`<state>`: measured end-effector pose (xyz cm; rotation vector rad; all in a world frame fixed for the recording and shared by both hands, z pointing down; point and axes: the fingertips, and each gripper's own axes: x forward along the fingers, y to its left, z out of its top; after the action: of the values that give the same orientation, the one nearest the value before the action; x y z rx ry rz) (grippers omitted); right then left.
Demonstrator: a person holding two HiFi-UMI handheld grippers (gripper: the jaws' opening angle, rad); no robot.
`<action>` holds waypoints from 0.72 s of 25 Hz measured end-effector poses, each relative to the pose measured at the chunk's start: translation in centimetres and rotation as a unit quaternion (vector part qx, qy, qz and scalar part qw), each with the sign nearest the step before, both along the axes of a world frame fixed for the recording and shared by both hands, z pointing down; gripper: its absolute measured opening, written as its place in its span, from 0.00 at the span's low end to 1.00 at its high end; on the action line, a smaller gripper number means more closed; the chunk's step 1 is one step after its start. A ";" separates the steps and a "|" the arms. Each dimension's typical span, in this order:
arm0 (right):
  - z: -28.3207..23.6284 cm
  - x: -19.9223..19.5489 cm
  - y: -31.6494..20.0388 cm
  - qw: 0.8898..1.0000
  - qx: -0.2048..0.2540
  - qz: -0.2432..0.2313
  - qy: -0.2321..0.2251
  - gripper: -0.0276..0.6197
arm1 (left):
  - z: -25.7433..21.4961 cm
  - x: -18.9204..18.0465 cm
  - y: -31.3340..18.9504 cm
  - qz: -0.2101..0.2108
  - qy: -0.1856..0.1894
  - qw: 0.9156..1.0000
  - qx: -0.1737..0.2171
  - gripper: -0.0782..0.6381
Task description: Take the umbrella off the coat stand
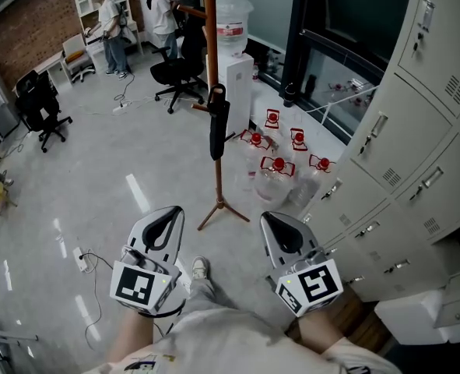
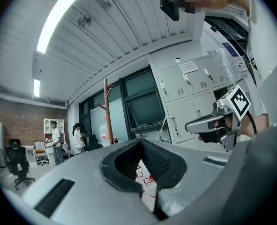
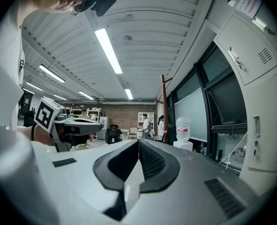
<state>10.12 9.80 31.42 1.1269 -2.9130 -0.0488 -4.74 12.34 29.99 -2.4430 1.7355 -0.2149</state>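
The umbrella (image 1: 218, 127) hangs on the coat stand (image 1: 211, 37), bottles (image 1: 277, 174) right of it.

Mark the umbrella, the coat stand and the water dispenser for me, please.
umbrella (image 1: 218, 127): head view, middle of the folded black canopy.
coat stand (image 1: 212, 45): head view, upper part of the wooden pole.
water dispenser (image 1: 238, 80): head view, white cabinet below the bottle.

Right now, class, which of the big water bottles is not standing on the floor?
The water bottle mounted on the white dispenser behind the coat stand; the red-capped bottles sit on the floor.
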 end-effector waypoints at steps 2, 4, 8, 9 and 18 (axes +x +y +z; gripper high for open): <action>0.2 -0.9 -1.4 1.000 -0.004 0.003 0.001 0.05 | 0.0 -0.7 -1.4 0.006 -0.002 1.000 -0.004 0.12; 0.2 -2.0 -3.0 1.000 -0.007 0.005 0.001 0.05 | -0.2 -1.4 -3.0 0.019 -0.001 1.000 0.005 0.12; 0.1 -4.4 -6.1 1.000 -0.010 0.011 0.003 0.05 | -0.1 -3.4 -6.7 0.033 0.001 0.999 0.001 0.12; 0.1 -4.9 -7.1 1.000 -0.012 0.014 0.003 0.05 | -0.1 -3.9 -7.8 0.036 0.001 0.999 -0.002 0.12; -0.3 -9.1 -15.6 0.998 -0.021 0.050 0.007 0.05 | -0.3 -8.3 -17.4 0.076 0.002 0.997 -0.015 0.12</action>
<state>0.98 -5.78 31.09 1.2578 -2.8261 0.0069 -13.06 -5.03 29.69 -2.5828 1.5502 -0.2210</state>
